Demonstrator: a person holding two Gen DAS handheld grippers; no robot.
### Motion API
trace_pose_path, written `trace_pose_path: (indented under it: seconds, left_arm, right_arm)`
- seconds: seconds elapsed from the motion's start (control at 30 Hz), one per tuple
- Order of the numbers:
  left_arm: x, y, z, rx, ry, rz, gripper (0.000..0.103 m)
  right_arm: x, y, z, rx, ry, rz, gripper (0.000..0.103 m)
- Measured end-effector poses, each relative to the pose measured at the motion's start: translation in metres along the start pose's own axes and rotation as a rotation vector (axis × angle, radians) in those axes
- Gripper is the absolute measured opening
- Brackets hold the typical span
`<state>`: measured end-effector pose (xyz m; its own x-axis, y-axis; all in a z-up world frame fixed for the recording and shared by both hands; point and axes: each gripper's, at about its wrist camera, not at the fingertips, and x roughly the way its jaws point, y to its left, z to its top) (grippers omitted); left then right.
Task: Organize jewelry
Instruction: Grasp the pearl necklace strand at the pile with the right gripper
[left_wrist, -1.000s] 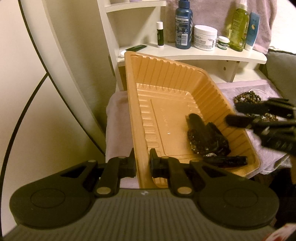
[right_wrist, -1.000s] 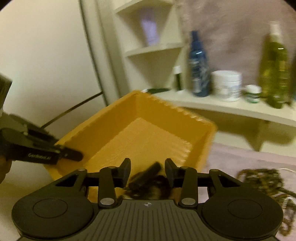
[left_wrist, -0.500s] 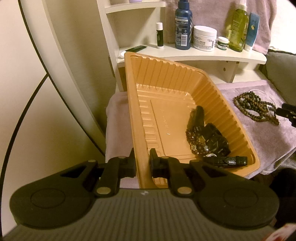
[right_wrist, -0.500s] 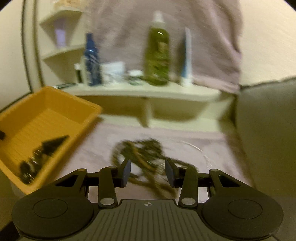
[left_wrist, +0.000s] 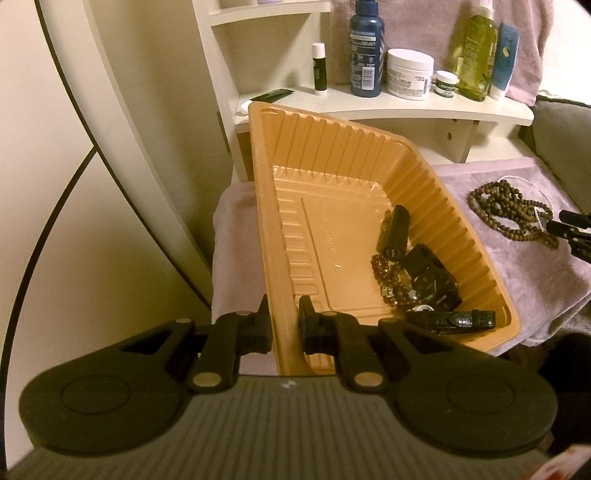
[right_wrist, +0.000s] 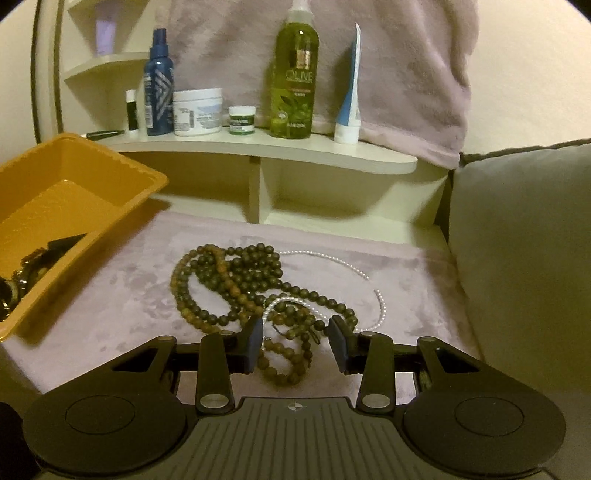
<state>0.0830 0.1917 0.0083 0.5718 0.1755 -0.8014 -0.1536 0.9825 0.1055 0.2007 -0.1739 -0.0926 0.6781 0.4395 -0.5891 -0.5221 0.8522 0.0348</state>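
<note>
My left gripper (left_wrist: 283, 326) is shut on the near rim of the orange plastic tray (left_wrist: 266, 221) and holds it tilted. In the tray lie a black watch (left_wrist: 434, 282), a dark beaded bracelet (left_wrist: 386, 273) and a black strap (left_wrist: 458, 319). The tray also shows in the right wrist view (right_wrist: 122, 192). My right gripper (right_wrist: 295, 341) is open, just above a heap of brown bead necklaces (right_wrist: 236, 284) on the mauve cloth. A thin white pearl strand (right_wrist: 332, 260) lies with the beads. The beads (left_wrist: 509, 210) and the right gripper's tips (left_wrist: 570, 229) show in the left wrist view.
A white shelf (right_wrist: 258, 147) behind holds a blue spray bottle (right_wrist: 159, 85), a white cream jar (right_wrist: 197, 110), a small green jar (right_wrist: 242, 120), an olive bottle (right_wrist: 295, 74) and a tube (right_wrist: 349, 92). A grey cushion (right_wrist: 524, 236) stands at the right. A mauve towel (right_wrist: 388, 66) hangs behind.
My right gripper has left the tray, swung right and come down open over the brown beads. The watch and bracelet now lie in the tray. The left gripper has kept its hold.
</note>
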Motion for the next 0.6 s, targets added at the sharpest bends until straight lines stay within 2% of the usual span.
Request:
trace_pose_path:
  seconds: [0.13, 0.23, 0.47, 0.5, 0.57, 0.6]
  left_arm:
    - [0.000, -0.001, -0.001, 0.000, 0.001, 0.003, 0.012]
    - [0.001, -0.001, -0.001, -0.002, 0.002, 0.003, 0.012]
    - [0.001, -0.001, 0.000, -0.004, 0.003, 0.004, 0.012]
    - [0.001, -0.001, 0.000, -0.004, 0.004, 0.005, 0.012]
    - [0.001, -0.001, 0.000, -0.004, 0.004, 0.004, 0.012]
    - [0.001, -0.001, 0.000, -0.004, 0.004, 0.004, 0.012]
  right_arm:
    - [0.005, -0.005, 0.002, 0.021, 0.002, -0.007, 0.032]
    - [0.004, -0.007, 0.005, 0.013, -0.011, -0.012, 0.032]
    - [0.002, 0.003, 0.013, 0.013, -0.013, 0.054, 0.030]
    - [0.004, 0.006, 0.014, 0.011, -0.009, 0.055, 0.029]
    - [0.009, 0.010, 0.015, 0.013, 0.010, 0.052, 0.015]
    - [0.012, 0.011, 0.015, 0.026, 0.021, 0.048, 0.014]
